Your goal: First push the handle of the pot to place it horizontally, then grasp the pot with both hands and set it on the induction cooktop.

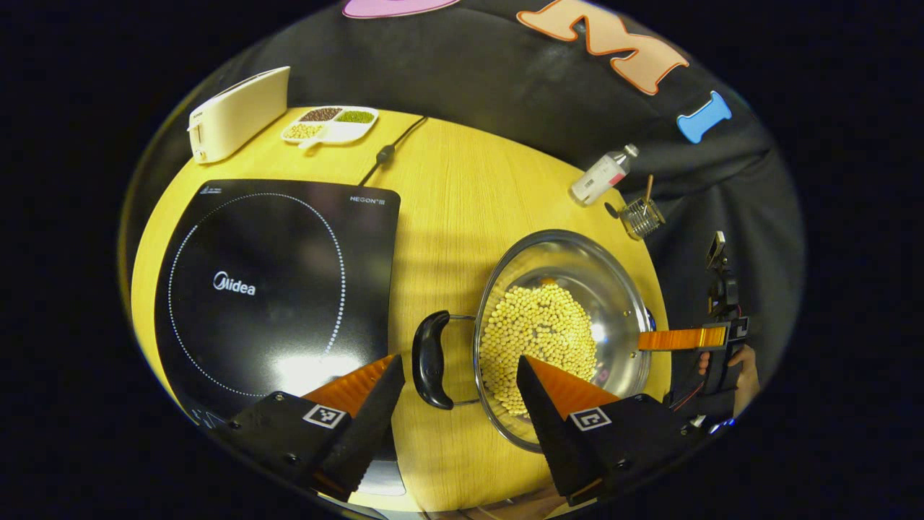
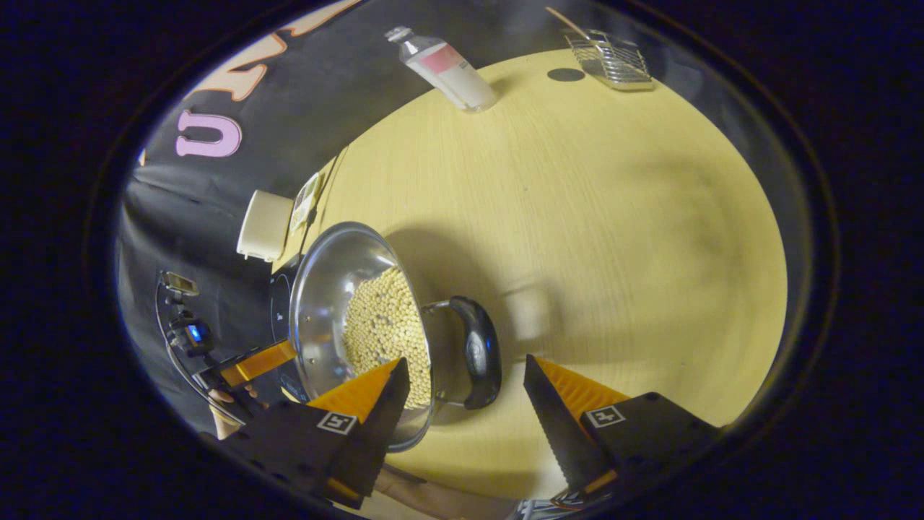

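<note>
Jaws of both grippers spread, straddling pot (image 1: 563, 325) handles; cooktop (image 1: 274, 289) corner hidden.

A staged kitchen booth: black cloth wall (image 1: 505, 87), wooden bench (image 1: 447, 202) carrying induction cooktop (image 1: 274, 289), toaster (image 1: 234, 112), bean tray (image 1: 330, 124).

Far ahead-left of the left claw: cream toaster (image 1: 237, 113), divided dish of beans (image 1: 330, 124), power cord (image 1: 390, 150) on the yellow table (image 1: 455, 217). Far ahead-right: bottle (image 1: 603, 175), wire basket (image 1: 641, 217).
</note>
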Motion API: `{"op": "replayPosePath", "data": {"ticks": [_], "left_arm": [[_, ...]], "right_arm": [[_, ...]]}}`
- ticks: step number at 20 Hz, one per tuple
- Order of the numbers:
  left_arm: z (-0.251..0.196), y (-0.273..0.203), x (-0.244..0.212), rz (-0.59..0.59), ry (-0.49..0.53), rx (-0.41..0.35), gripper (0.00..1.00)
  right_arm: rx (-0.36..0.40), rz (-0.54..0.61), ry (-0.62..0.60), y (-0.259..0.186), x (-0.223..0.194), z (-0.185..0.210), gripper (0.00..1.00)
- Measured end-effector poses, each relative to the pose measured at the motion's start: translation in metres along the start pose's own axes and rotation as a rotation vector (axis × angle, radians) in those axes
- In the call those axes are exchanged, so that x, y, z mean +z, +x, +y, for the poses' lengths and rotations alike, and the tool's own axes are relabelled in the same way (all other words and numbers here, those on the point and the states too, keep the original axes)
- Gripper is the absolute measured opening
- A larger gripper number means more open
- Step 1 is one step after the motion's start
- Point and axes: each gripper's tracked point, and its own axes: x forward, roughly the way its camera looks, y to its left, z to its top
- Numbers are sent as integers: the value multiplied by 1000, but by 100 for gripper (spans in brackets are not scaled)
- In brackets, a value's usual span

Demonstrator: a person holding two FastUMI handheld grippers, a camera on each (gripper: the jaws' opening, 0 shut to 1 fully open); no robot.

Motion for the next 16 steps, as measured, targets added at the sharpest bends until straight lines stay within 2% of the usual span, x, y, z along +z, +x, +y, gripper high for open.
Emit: {"op": "replayPosePath", "data": {"ticks": [3, 4, 9, 10, 12, 13, 14, 15, 16], "left_arm": [[-1, 12, -3, 51, -15, -3, 95], [-1, 17, -2, 62, -16, -3, 94], [7, 31, 2, 110, 45, 70, 87], [7, 31, 1, 127, 55, 82, 82], [14, 33, -1, 160, 64, 121, 81], [17, 34, -2, 175, 67, 138, 78], [18, 35, -2, 180, 67, 143, 75], [17, 37, -1, 186, 66, 147, 68], [20, 38, -2, 195, 70, 158, 67]], "right_arm": [[56, 35, 23, 9, 3, 5, 89], [73, 47, 25, 14, 4, 6, 97], [103, 111, 10, 30, -4, 9, 97], [110, 116, 6, 33, -3, 12, 87], [111, 125, 0, 37, -4, 13, 77], [110, 130, -5, 40, -5, 14, 87], [110, 126, -7, 42, -4, 16, 77], [99, 127, -15, 40, -5, 12, 72], [88, 131, -23, 46, -5, 9, 68]]}}
